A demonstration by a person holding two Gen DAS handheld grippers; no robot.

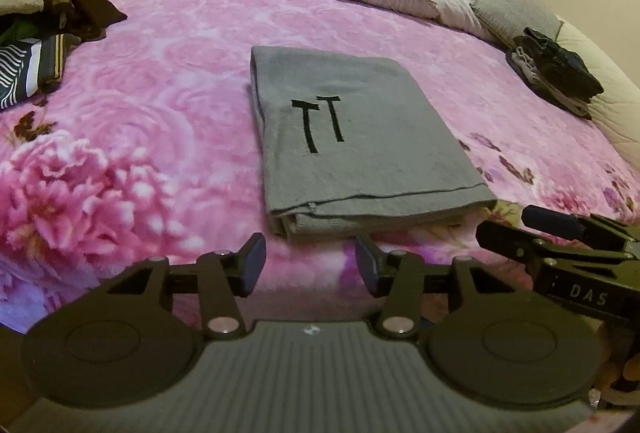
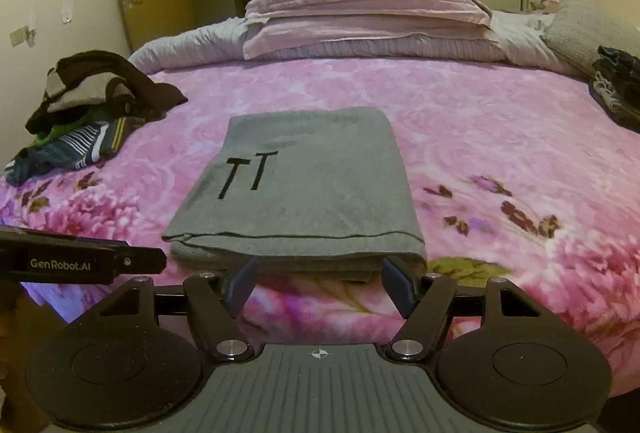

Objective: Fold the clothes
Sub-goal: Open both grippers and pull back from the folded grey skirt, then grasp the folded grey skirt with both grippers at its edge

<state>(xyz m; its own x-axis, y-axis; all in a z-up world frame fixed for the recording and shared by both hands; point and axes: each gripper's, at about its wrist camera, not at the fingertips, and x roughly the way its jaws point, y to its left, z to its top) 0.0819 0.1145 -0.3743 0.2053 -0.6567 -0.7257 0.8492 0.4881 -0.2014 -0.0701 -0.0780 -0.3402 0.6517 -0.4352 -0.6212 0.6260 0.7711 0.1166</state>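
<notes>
Garment (image 1: 360,137): grey, folded, mid-bed (image 1: 168,45) | left claw (image 1: 310,265): agape, empty, just short of its near edge | right claw (image 2: 318,283): agape, empty, tips at that edge

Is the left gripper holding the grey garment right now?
No: the left gripper is open and empty, short of the folded grey garment, which lies flat on the pink bedspread.

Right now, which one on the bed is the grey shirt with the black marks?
On the pink flowery blanket, look in the middle, near the front edge. The folded grey garment lies there flat, away from both clothes piles, alone bearing two black T-shaped marks.
</notes>
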